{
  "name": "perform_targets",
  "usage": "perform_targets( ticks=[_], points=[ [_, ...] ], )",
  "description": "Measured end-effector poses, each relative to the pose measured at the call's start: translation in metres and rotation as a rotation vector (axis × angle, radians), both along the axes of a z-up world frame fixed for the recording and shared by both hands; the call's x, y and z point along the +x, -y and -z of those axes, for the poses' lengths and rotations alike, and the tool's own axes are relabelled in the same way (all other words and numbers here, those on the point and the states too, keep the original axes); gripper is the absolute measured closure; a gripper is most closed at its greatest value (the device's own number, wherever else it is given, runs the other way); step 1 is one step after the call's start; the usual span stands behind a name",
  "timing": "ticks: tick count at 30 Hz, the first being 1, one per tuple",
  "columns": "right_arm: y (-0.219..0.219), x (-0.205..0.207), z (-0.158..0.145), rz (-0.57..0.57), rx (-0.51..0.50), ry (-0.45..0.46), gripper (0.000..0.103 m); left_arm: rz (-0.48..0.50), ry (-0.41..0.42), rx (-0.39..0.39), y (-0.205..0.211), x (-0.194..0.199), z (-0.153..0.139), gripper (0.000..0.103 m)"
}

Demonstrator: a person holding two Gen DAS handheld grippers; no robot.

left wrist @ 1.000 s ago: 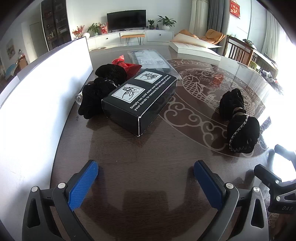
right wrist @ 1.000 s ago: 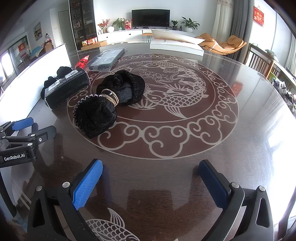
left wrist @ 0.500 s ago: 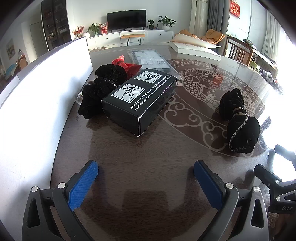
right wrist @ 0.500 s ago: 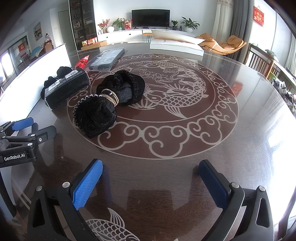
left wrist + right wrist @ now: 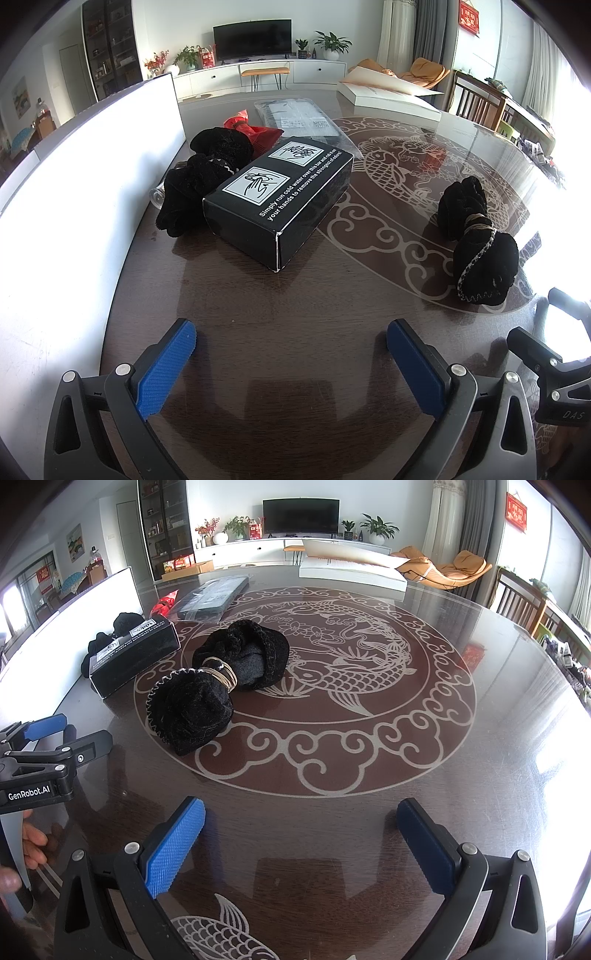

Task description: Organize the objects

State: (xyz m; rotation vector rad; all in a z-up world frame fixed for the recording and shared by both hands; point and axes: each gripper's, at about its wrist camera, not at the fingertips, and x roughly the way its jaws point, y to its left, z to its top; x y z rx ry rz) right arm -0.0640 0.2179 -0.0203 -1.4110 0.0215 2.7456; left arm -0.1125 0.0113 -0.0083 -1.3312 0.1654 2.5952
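Left wrist view: left claw point(image 5: 291, 363) spread wide, blue pads point(image 5: 166, 371) apart, nothing between them, hovering low over the dark tabletop point(image 5: 295, 302) near its left edge. Ahead lies a black box point(image 5: 280, 201) with white print, set at an angle. A black velvet pouch point(image 5: 207, 181) touches the box's far-left side, and a red bag point(image 5: 255, 133) sits just behind that pouch. A clear plastic packet point(image 5: 299, 118) lies further back. A white board point(image 5: 74, 184) stands along the left edge. A second black pouch tied with cord point(image 5: 476, 236) lies to the right on the carved fish medallion, well apart from the box. Part of the right claw shows at the lower right corner of the frame.

Right wrist view: right claw point(image 5: 301, 843) spread wide, holding nothing, low over the tabletop point(image 5: 480, 775) at its near edge. The tied pouch point(image 5: 218, 690) lies ahead-left on the medallion's rim. The box point(image 5: 133, 655) sits just beyond it, toward the left edge. The left claw point(image 5: 55, 746) shows at the left, a hand point(image 5: 33, 843) below it. A flat white box point(image 5: 351, 572) rests at the far edge.
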Motion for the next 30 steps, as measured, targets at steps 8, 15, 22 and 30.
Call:
perform_targets(
  ticks=[8,15,22,30],
  points=[
    [0.000,-0.001,0.000,0.000,0.000,0.000,0.000,0.050,0.000,0.002,0.008,0.031,0.001,0.000],
    [0.001,0.000,0.001,-0.002,0.001,0.000,0.000,0.078,0.000,0.001,0.012,0.043,0.002,0.000],
    [0.001,0.000,0.001,-0.002,0.000,0.000,0.000,0.077,-0.001,0.000,0.011,0.042,0.002,0.000],
    [0.000,0.001,0.001,-0.002,-0.010,-0.005,0.000,0.077,-0.001,0.001,0.012,0.041,0.002,0.000]
  ],
)
